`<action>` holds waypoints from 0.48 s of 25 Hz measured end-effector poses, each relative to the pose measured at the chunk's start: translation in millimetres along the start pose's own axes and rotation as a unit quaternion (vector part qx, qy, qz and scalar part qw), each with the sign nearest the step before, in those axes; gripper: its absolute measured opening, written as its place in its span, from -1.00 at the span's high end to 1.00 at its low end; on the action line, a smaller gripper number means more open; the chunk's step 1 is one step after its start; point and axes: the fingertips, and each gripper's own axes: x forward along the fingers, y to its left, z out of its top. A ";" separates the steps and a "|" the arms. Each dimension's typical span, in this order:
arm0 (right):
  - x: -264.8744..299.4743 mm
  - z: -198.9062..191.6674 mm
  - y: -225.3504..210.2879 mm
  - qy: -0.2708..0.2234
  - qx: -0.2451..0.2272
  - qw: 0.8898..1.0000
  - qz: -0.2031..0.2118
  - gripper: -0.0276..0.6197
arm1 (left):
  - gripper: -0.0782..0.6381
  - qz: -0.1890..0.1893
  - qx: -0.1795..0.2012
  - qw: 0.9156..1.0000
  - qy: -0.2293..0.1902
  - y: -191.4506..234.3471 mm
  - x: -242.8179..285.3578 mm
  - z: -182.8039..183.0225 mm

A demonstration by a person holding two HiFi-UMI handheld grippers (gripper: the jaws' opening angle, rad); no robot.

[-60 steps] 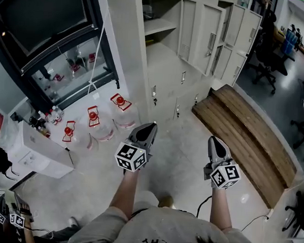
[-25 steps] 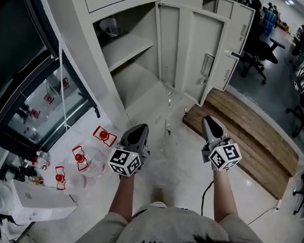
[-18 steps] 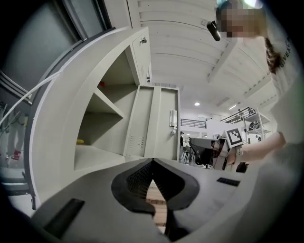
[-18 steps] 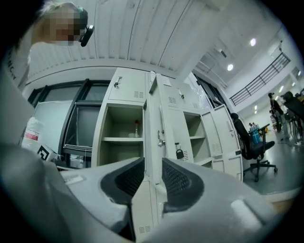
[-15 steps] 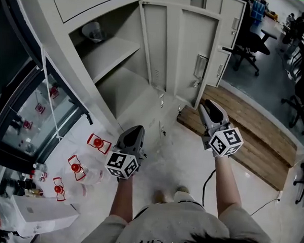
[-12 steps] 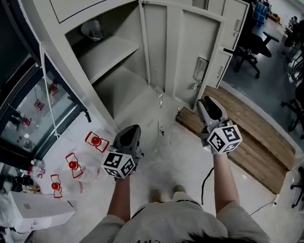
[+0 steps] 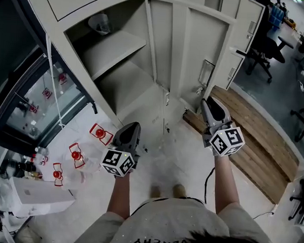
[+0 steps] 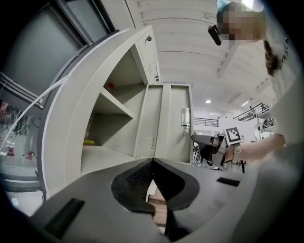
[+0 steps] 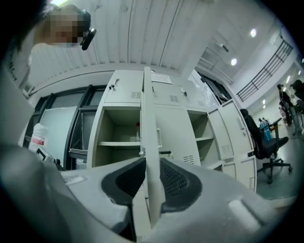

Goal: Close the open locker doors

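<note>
A tall grey locker door (image 7: 189,49) stands swung out from its open compartment (image 7: 115,50). My right gripper (image 7: 208,103) is at that door's free edge near its lower corner. In the right gripper view the door edge (image 9: 148,133) runs straight between the two pads and fills the gap of my right gripper (image 9: 151,167); its jaws have just been closing on it. My left gripper (image 7: 132,128) hangs lower at the left, apart from the lockers, with its jaws together and nothing in them (image 8: 153,163). More doors (image 7: 248,22) stand open further right.
Water jugs with red caps (image 7: 96,134) lie on the floor at the left below a glass cabinet (image 7: 28,104). A wooden platform (image 7: 253,136) runs along the lockers' foot at the right. An office chair (image 7: 262,45) stands beyond it. A white box (image 7: 36,196) sits lower left.
The person has come close up to the lockers. My right gripper has moved forward and up to the open door's edge. The left gripper has shifted a little.
</note>
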 end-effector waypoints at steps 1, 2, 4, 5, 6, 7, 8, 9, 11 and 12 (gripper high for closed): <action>-0.4 0.3 4.4 -0.001 -0.002 1.000 0.004 0.65 | 0.79 -0.001 0.002 1.000 0.000 -1.5 0.9 -0.4; -1.4 -0.2 9.0 -0.002 -0.005 1.000 0.008 0.65 | 0.79 -0.002 0.004 1.000 0.001 -3.5 1.2 -0.5; -2.6 -1.6 16.3 -0.004 -0.010 1.000 0.012 0.65 | 0.79 -0.006 0.009 1.000 0.001 -7.0 1.5 1.3; -2.4 -1.8 19.9 -0.004 -0.012 1.000 0.015 0.65 | 0.79 -0.008 0.012 1.000 0.000 -7.6 1.8 2.9; -2.2 -1.9 24.1 -0.003 -0.017 1.000 0.020 0.66 | 0.79 -0.007 0.015 1.000 -0.002 -7.4 1.9 4.6; -2.1 -2.3 28.7 -0.001 -0.023 0.999 0.026 0.66 | 0.79 -0.005 0.016 1.000 -0.003 -6.7 1.8 6.2; -2.4 -2.5 33.9 0.001 -0.028 0.999 0.032 0.66 | 0.79 -0.002 0.018 1.000 -0.005 -5.9 1.4 7.5; -2.7 -2.4 39.6 0.003 -0.032 0.999 0.038 0.67 | 0.79 0.001 0.020 1.000 -0.006 -5.2 0.4 8.5; -3.2 -1.9 52.6 0.006 -0.038 0.998 0.048 0.67 | 0.79 0.006 0.022 1.000 -0.007 -3.8 -3.2 9.3; -3.3 -2.0 58.8 0.007 -0.040 0.998 0.053 0.67 | 0.79 0.008 0.023 1.000 -0.007 -2.8 -5.4 9.5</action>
